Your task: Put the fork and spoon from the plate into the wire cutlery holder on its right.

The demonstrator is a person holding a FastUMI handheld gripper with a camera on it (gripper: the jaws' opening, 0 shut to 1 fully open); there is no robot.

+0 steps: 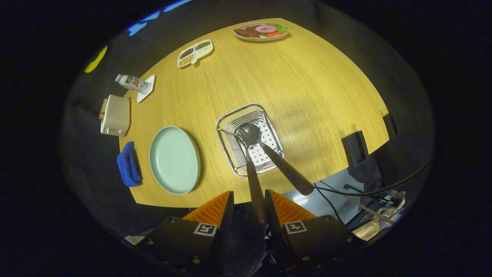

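Tongs (249, 209) parted, cutlery holder (250, 139) just ahead

Shiny wire cutlery holder (250, 139), wood-grain table (307, 84)

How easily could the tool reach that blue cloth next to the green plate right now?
Probably yes. The tool is open, one wooden handle standing loose between its fingers, and the blue cloth lies uncovered beside the green plate.
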